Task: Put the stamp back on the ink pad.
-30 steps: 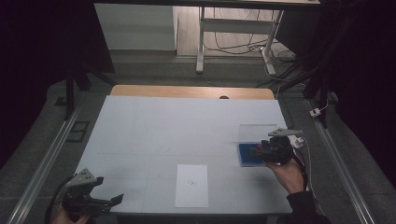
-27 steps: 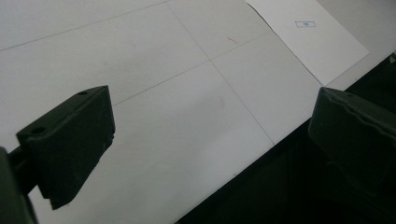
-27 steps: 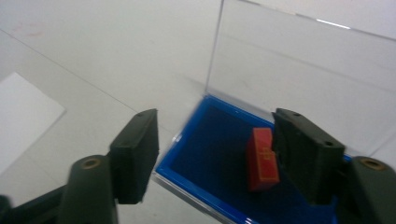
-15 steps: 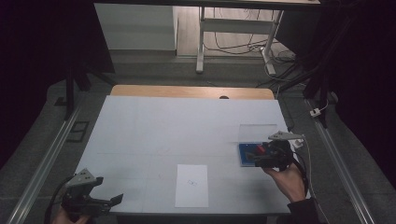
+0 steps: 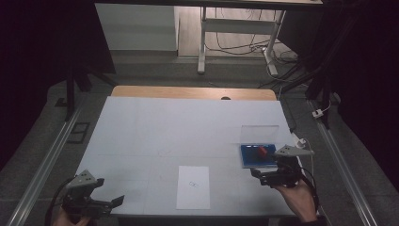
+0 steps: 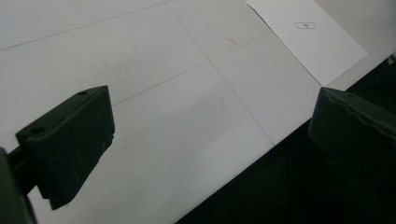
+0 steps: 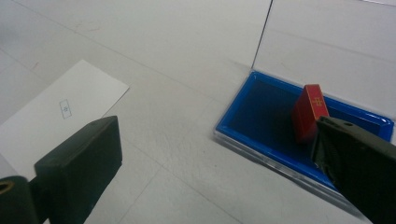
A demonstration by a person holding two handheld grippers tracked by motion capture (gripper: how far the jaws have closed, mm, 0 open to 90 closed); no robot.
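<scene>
One small red rectangular stamp block (image 7: 308, 112) standing tilted in open blue ink pad tray (image 7: 261, 116), just right of right gripper (image 5: 270, 176); jaws just opened wide, nothing between; left gripper (image 6: 210, 154) wide too, well apart from tray

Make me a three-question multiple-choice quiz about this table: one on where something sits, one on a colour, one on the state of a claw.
1. Where does the red stamp stand?
A. on the sheet of paper
B. in the blue ink pad
C. between the left claw's jaws

2. What colour is the printed mark on the sheet of paper?
A. blue
B. red
C. green

3. How is the right claw?
A. shut on the stamp
B. shut on the paper
C. open, holding nothing

Answers: 1 B, the stamp stands in the pad's blue tray. 2 A, a small blue outline shows on the white sheet. 3 C, its jaws stand wide apart, clear of the stamp.
</scene>
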